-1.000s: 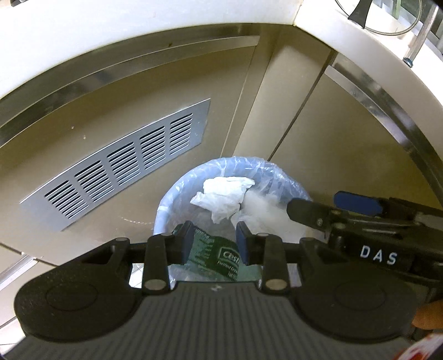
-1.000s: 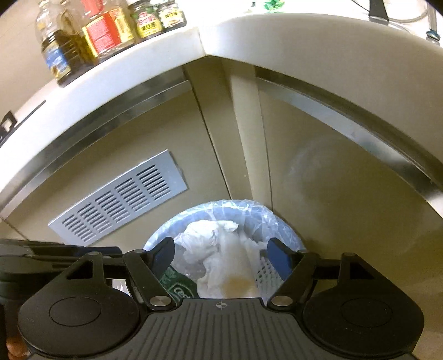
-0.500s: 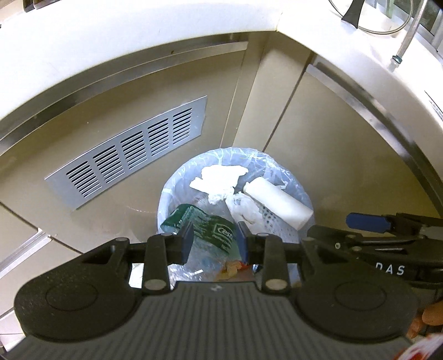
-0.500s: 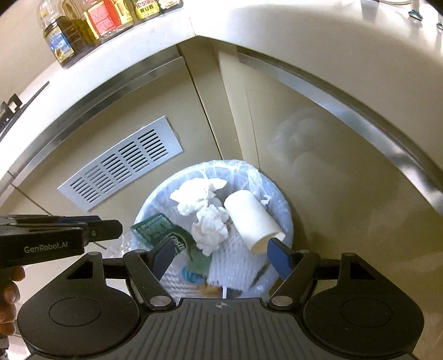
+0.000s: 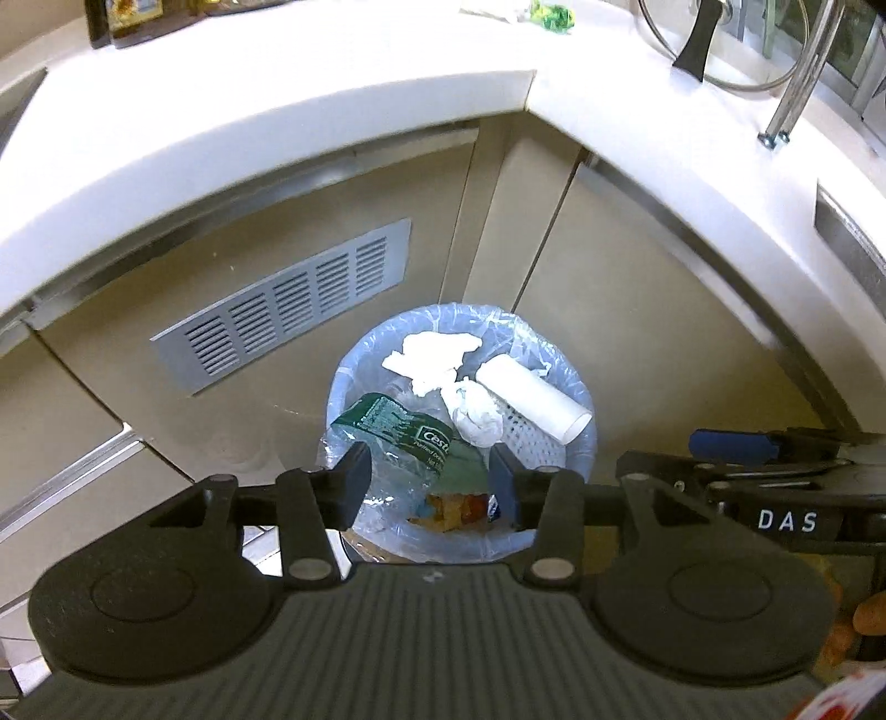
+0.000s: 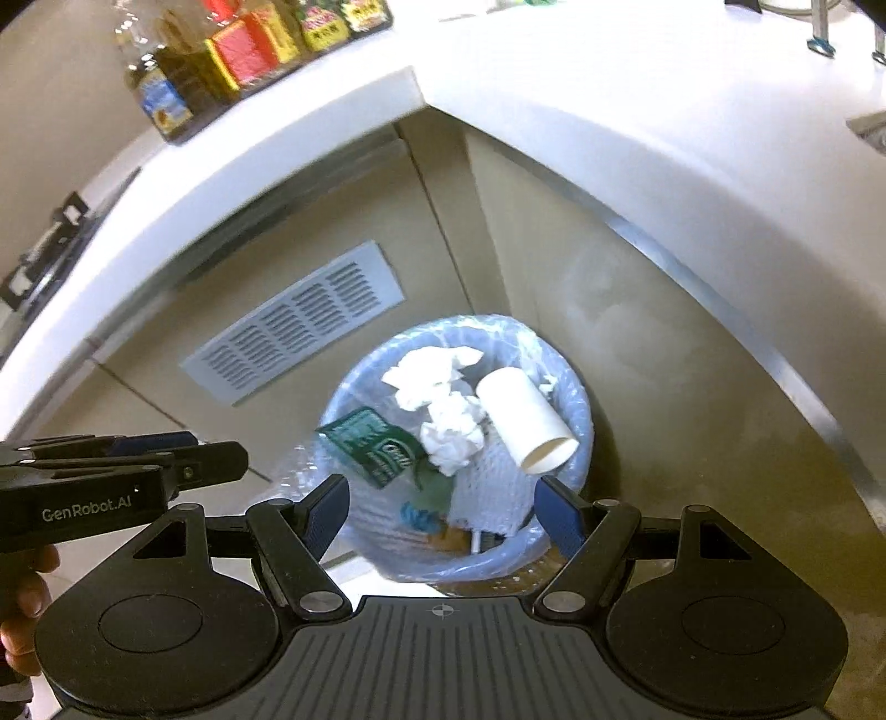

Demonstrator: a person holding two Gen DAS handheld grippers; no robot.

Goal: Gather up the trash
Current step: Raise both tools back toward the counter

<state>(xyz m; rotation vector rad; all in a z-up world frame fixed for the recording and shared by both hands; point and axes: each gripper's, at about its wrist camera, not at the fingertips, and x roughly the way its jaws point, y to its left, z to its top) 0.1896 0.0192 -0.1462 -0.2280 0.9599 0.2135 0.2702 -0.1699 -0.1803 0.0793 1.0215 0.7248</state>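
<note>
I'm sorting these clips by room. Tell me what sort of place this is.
Most likely a home kitchen, in a corner of it: a white countertop with sauce bottles along it, beige cabinet doors below, and a lined trash bin of tissues and wrappers on the floor.

Home kitchen, inside corner of an L-shaped run. White countertop (image 5: 266, 127) over beige cabinet doors (image 5: 637, 310) with metal trim strips; a louvred vent grille (image 5: 288, 299) is set in one door. Sauce and condiment bottles (image 6: 243, 50) lined up on the counter at the back left. Glass pot lid (image 5: 714, 44) with black knob and a chrome leg of some rack (image 5: 786, 105) on the right-hand counter. Small bin with blue liner (image 5: 570, 365) on the floor in the corner, holding tissues, a paper tube and wrappers.
</note>
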